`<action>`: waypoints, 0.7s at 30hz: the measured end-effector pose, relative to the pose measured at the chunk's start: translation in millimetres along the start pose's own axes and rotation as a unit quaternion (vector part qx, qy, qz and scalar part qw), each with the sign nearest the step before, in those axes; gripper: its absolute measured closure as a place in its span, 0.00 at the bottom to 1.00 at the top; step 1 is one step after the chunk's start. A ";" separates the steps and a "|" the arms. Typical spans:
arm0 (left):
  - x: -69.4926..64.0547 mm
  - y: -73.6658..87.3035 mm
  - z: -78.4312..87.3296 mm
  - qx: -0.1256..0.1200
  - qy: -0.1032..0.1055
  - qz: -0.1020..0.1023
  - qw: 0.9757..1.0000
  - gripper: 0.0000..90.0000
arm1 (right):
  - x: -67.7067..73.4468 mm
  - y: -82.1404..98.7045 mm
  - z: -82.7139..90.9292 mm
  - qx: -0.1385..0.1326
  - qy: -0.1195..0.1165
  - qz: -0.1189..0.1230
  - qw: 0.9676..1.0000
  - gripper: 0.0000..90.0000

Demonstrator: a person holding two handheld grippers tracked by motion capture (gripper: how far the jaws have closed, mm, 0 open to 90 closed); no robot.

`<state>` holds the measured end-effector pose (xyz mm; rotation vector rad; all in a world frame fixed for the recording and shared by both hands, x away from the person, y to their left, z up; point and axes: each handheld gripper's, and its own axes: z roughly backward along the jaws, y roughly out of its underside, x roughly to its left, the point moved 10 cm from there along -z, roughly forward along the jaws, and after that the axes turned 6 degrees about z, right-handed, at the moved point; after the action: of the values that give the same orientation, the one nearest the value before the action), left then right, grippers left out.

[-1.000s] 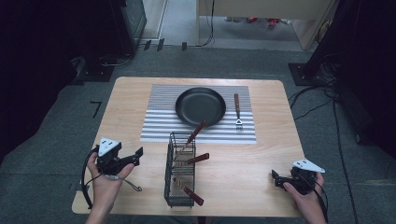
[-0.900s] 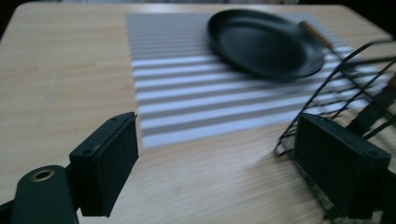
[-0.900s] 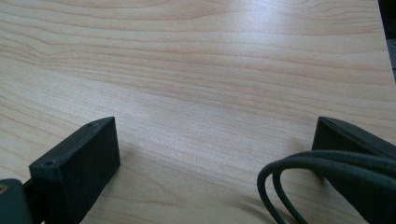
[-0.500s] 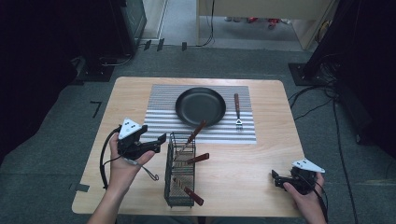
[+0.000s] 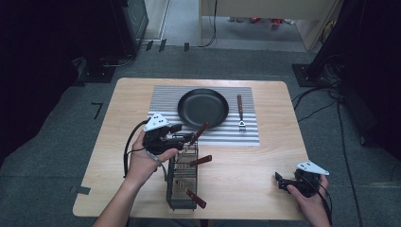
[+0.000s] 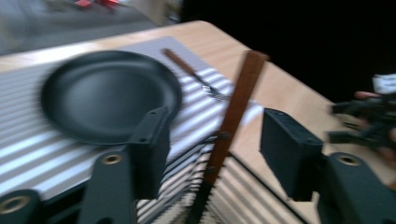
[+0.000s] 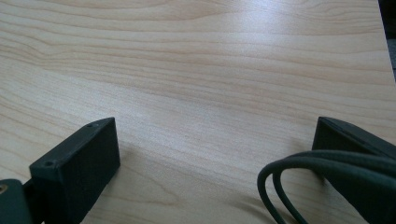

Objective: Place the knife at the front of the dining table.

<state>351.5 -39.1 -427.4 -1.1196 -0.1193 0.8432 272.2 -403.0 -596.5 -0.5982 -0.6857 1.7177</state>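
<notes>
Left tongs (image 6: pixel 212 140) wide open, straddling wooden utensil handle (image 6: pixel 236 105), no contact.

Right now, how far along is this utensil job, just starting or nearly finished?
Early on, by the look of it. One fork already lies on the striped mat beside the pan. The left gripper is open around a wooden-handled utensil standing in the wire rack. Two more wait there. The right gripper sits open and idle.

Left gripper (image 5: pixel 189 137) now forward, astride the rack's upright wooden handle (image 6: pixel 236 109).
</notes>
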 end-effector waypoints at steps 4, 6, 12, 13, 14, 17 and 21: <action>-3.4 -2.7 -10.7 0.018 0.007 -0.006 1.000 0.54 | 0.0 -0.1 0.0 0.000 0.000 -0.001 1.000 0.01; -7.2 -2.9 -16.4 0.036 0.016 -0.001 0.999 0.55 | 0.1 -0.1 -0.1 0.000 0.000 0.000 1.000 0.01; -7.3 -0.9 -31.0 0.080 -0.007 -0.025 0.996 0.58 | 0.0 0.0 0.0 0.000 0.000 -0.001 1.000 0.01; -7.5 -0.7 -32.1 0.085 -0.010 -0.030 0.996 0.60 | 0.0 0.0 0.0 0.000 0.000 -0.001 1.000 0.01; -7.5 -0.7 -32.1 0.085 -0.010 -0.030 0.996 0.60 | 0.0 0.0 0.0 0.000 0.000 -0.001 1.000 0.01; -4.2 1.9 -37.2 0.116 -0.030 -0.050 0.992 0.62 | 0.0 0.0 0.0 0.000 0.000 -0.001 1.000 0.01; -9.0 -0.2 -38.1 0.120 -0.020 -0.060 0.991 0.70 | 0.0 0.0 0.0 0.000 0.000 -0.001 1.000 0.01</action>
<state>363.8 -73.2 -442.0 -0.8618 -0.1141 0.7500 272.2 -402.9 -596.4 -0.5971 -0.6862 1.7168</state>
